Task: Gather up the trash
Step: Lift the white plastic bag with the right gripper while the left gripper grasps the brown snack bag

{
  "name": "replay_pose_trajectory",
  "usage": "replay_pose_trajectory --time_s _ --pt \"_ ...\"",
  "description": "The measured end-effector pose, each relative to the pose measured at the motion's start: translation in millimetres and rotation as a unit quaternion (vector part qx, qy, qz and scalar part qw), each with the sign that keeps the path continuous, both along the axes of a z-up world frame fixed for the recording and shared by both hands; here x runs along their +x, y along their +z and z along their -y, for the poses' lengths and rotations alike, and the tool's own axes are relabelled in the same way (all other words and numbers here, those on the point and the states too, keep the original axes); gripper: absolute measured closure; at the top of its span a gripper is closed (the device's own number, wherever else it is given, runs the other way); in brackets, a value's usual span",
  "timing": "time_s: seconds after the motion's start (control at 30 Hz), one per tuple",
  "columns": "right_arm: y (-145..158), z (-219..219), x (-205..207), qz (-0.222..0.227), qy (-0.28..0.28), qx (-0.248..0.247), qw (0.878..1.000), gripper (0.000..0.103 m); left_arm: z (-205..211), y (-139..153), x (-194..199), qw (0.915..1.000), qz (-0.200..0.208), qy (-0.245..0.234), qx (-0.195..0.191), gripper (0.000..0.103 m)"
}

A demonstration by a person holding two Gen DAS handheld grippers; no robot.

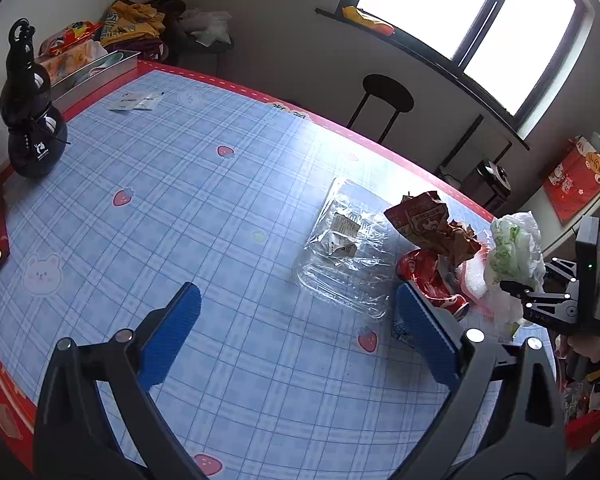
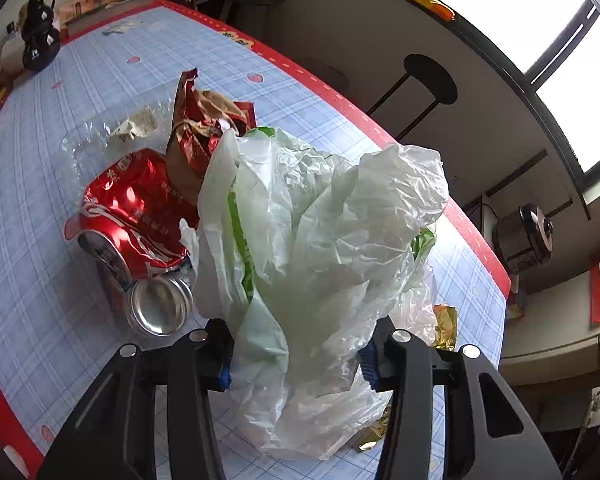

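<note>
A crumpled white plastic bag [image 2: 320, 248] with green print fills the right wrist view; my right gripper [image 2: 296, 360] is shut on its lower part, blue pads pressed into it. It also shows in the left wrist view [image 1: 512, 256], held by the right gripper [image 1: 516, 292]. Beside it lie a crushed red soda can [image 2: 132, 216] [image 1: 428, 280], a brown-red snack wrapper [image 2: 204, 128] [image 1: 432, 220] and a clear plastic tray [image 1: 348, 248] [image 2: 100, 140]. My left gripper [image 1: 296, 336] is open and empty above the tablecloth, left of the can.
The table [image 1: 160, 184] has a blue plaid cloth with a red border. A black gourd-shaped bottle [image 1: 30, 112] stands far left, with paper slips [image 1: 138, 101] and a metal tray [image 1: 96, 76] behind. A gold wrapper [image 2: 446, 326] lies behind the bag. A black stool [image 1: 386, 94] stands past the table edge.
</note>
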State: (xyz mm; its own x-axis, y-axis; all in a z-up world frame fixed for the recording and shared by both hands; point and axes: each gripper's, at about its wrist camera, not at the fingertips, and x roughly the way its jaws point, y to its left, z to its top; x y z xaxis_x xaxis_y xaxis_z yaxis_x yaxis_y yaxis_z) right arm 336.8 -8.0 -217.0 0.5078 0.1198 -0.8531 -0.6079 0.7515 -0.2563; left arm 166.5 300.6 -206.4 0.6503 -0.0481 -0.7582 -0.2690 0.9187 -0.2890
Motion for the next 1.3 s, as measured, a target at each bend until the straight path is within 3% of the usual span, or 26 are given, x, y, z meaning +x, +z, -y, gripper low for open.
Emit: replay_pose_trajectory --time_s 0.23,0.43,0.53,0.77,0.97,1.03,1.1,1.3 --pt "50.7 18.5 -23.1 0.023 -0.033 0.110 0.993 0.062 8.4 -1.4 18.6 0.9997 -0.002 -0.025 -0.004 0.008" --pt "76.8 51.9 -43.0 0.031 -0.091 0.220 0.971 0.062 33.9 0.9 29.2 0.9976 -0.009 -0.068 -0.005 0.012" --pt "81.7 69.1 -56.8 0.034 -0.107 0.248 0.962 0.062 54.2 2.7 39.6 0.9953 -0.011 -0.096 -0.007 0.012" --pt "81.0 112.8 -82.6 0.043 -0.150 0.254 0.955 0.062 95.7 -3.9 100.2 0.9886 -0.022 -0.122 -0.086 0.012" --pt "78.1 154.2 -102.9 0.050 -0.194 0.244 0.949 0.062 112.6 -39.6 163.7 0.9792 -0.070 -0.065 -0.179 0.011" --pt "76.2 164.6 -110.0 0.052 -0.206 0.239 0.947 0.062 118.6 -46.8 176.7 0.9791 -0.075 -0.060 -0.180 0.005" --pt "74.2 174.6 -115.2 0.052 -0.218 0.235 0.946 0.062 119.3 -52.7 185.7 0.9808 -0.077 -0.046 -0.173 0.006" --pt "64.8 193.6 -127.4 0.045 -0.243 0.230 0.941 0.062 102.7 -76.5 200.5 0.9717 -0.098 0.014 -0.215 0.006"
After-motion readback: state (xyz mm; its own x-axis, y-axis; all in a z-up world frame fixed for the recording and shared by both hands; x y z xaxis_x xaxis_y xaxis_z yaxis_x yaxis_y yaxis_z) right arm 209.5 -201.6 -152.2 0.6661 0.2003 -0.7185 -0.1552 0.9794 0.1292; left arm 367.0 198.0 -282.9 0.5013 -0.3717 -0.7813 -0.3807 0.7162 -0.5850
